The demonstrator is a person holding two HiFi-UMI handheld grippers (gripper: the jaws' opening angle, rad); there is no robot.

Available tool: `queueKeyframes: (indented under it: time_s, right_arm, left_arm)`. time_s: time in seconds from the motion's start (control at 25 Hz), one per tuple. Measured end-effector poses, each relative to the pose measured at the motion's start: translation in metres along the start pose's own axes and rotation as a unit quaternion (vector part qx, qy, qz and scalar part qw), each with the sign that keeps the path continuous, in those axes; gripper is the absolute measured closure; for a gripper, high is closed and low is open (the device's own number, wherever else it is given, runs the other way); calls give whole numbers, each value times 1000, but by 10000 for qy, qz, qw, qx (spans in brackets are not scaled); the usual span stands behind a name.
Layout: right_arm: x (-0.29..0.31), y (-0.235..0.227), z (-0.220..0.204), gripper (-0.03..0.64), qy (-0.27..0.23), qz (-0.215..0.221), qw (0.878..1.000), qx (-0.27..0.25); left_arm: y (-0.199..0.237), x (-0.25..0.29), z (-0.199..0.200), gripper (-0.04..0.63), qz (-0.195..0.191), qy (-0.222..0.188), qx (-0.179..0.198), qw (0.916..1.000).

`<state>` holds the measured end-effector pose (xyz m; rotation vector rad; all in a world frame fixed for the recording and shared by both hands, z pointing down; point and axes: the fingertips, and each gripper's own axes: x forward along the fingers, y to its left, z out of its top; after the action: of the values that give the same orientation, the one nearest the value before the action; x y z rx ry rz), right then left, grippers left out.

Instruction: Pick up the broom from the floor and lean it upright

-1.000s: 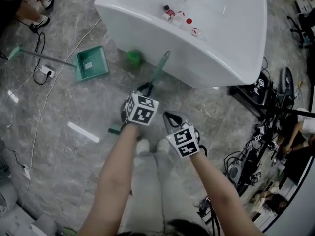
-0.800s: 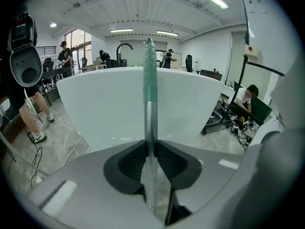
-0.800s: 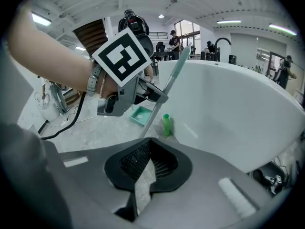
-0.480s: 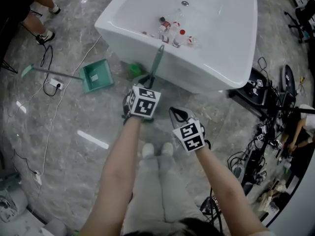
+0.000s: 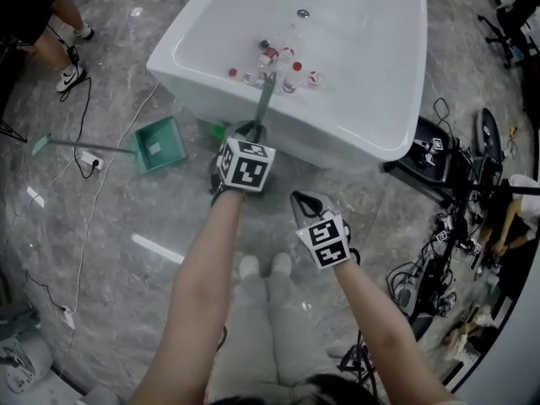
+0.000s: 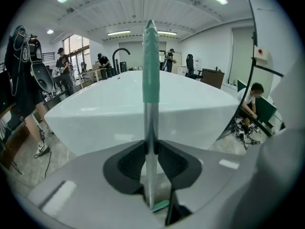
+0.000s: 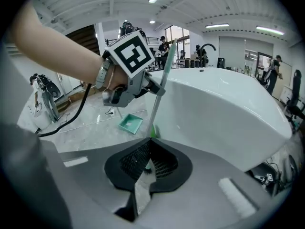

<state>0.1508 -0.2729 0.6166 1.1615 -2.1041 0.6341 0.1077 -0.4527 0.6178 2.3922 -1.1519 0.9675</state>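
The broom (image 5: pixel 264 99) has a metal pole with a green grip at its top end. It stands steeply, and its top shows in front of the white bathtub's rim (image 5: pixel 173 57). My left gripper (image 5: pixel 251 130) is shut on the pole (image 6: pixel 150 128) below the green grip, with pads pressing on both sides. The right gripper view shows the same hold (image 7: pixel 159 87) from the side. My right gripper (image 5: pixel 302 199) hangs beside it, apart from the pole, with its tips together (image 7: pixel 148 144) and nothing between them. The broom's lower end is hidden behind my arm.
A green dustpan (image 5: pixel 160 144) with a long handle lies on the grey marble floor to the left. Small bottles (image 5: pixel 270 62) lie inside the bathtub. A power strip with cables (image 5: pixel 91 160) is at the left, dark equipment (image 5: pixel 447 167) at the right, and a person's shoe (image 5: pixel 67 76) at the top left.
Both grippers have risen and moved toward the bathtub. The left one has carried the broom up, and its handle top now shows over the tub rim.
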Motion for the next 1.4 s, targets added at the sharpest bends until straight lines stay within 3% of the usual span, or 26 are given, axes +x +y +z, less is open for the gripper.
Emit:
queueKeyframes:
  time_s: [0.56, 0.72, 1.0, 1.2, 1.4]
  right_arm:
    - [-18, -14, -32, 615, 144, -246, 9992, 287]
    - [-18, -10, -31, 615, 127, -219, 9993, 287]
    - [-20, -1, -29, 615, 157, -167, 9995, 221]
    - [-33, 6, 1, 615, -34, -126, 9997, 209]
    - [-52, 11, 43, 615, -349, -154, 9991, 203]
  left_arm:
    - [-7, 16, 16, 514, 76, 27, 457, 9989]
    - [-7, 15, 17, 436, -1, 42, 489, 9988]
    - [-14, 0, 18, 428, -155, 28, 670, 9976]
    - [-19, -34, 30, 488, -282, 9, 852, 9960]
    - [-26, -80, 45, 555, -400, -121, 444, 9981]
